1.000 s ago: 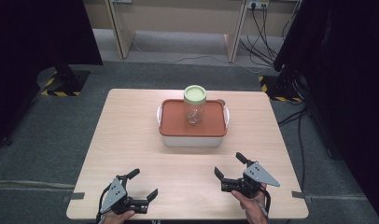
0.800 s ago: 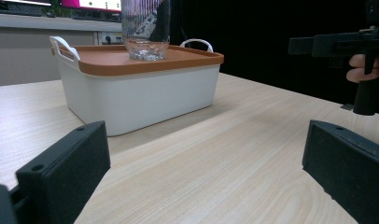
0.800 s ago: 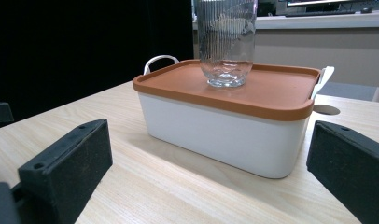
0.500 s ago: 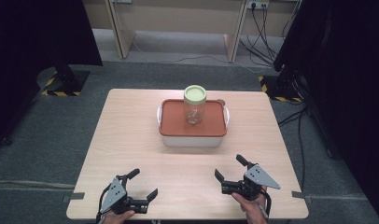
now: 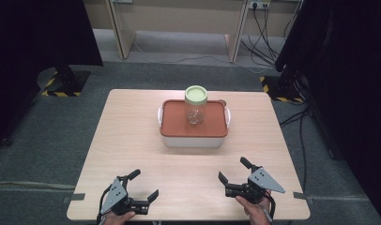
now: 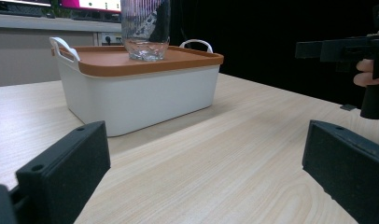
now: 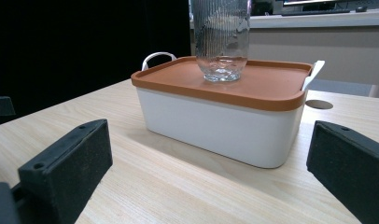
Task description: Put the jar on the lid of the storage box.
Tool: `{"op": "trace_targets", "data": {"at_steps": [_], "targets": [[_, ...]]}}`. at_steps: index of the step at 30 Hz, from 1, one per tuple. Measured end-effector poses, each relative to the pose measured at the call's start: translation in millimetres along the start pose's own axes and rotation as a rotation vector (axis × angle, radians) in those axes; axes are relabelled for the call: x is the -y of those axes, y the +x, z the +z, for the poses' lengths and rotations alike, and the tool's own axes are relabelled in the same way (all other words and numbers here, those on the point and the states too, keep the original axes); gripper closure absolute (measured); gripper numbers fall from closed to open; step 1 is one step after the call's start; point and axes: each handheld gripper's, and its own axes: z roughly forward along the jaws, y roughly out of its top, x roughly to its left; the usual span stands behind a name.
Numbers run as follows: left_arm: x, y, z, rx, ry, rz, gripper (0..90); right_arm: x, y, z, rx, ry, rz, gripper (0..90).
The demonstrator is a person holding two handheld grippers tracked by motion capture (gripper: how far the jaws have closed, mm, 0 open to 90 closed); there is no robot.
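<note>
While both tools sit low at the near edge of the table (image 5: 132, 126), the jar (image 5: 195, 105) stands upright on the orange lid (image 5: 174, 122) of the white box (image 5: 193, 140), right about mid-table and well apart from either tool. Jar is clear ribbed glass with a pale green cap (image 5: 196, 93), sitting toward the back of the lid, roughly centred left to right

Left tool (image 5: 142, 185) is released, jaws spread wide with nothing between them, held in a hand (image 5: 117, 218) at the bottom left of the high view. Right tool (image 5: 233, 171) is the same deal, jaws wide apart and empty, hand (image 5: 254, 211) gripping it from below, grey three-cornered plate (image 5: 266, 180) on top

From the left gripper view the box is ahead and a bit left, white handles (image 6: 61, 46) sticking up at each end, jar bottom resting on the lid; the other tool shows far off at the right edge. From the right gripper view the box is straight ahead between the jaws, jar bottom flat on the lid. Both point toward the box, neither touching it

Grey carpet around the table, cables (image 5: 179, 58) trailing on the floor behind
</note>
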Motion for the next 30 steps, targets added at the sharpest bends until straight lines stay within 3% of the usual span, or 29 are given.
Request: {"op": "trace_targets", "data": {"at_steps": [30], "targets": [[0.2,0.1,0.2,-0.001,0.002,0.002,0.2,2.5,-6.4,-14.6,0.029,-0.008,-0.018,0.5]]}}
